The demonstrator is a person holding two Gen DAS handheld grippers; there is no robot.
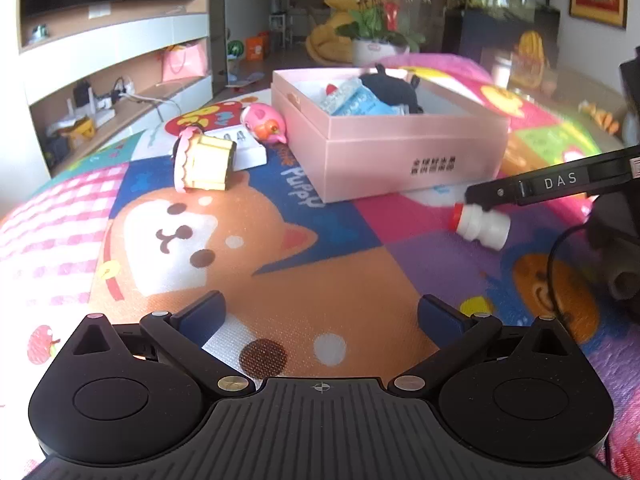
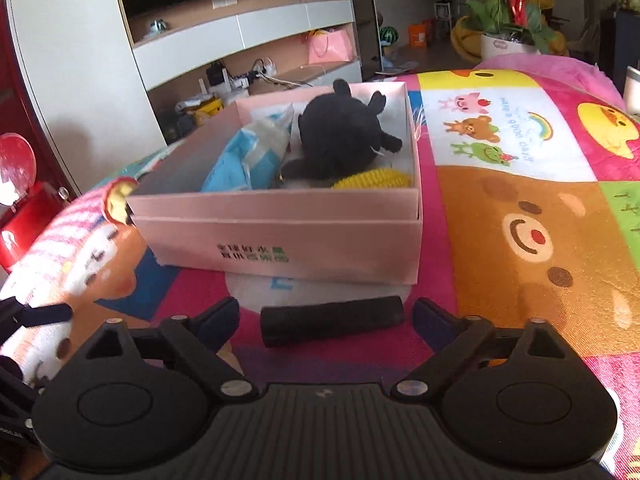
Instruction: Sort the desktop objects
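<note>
A pink box point(image 1: 400, 152) stands on the cartoon blanket and holds a black plush toy point(image 2: 340, 136), a blue packet point(image 2: 236, 166) and a yellow ridged thing point(image 2: 374, 179). My left gripper point(image 1: 320, 312) is open and empty, low over the blanket. A yellow cake toy point(image 1: 204, 162) and a pink fish toy point(image 1: 266, 122) lie left of the box. A small white bottle with a red cap point(image 1: 482, 224) lies right, under the right gripper's arm point(image 1: 560, 182). My right gripper point(image 2: 326, 316) is open around a black cylinder point(image 2: 332, 320) lying before the box point(image 2: 280, 236).
The blanket point(image 1: 320, 264) covers the whole surface and drops off at the left edge. A white card point(image 1: 248, 152) lies by the cake toy. A flower pot point(image 1: 378, 46) stands behind the box. A red object point(image 2: 24, 200) sits off the left edge in the right wrist view.
</note>
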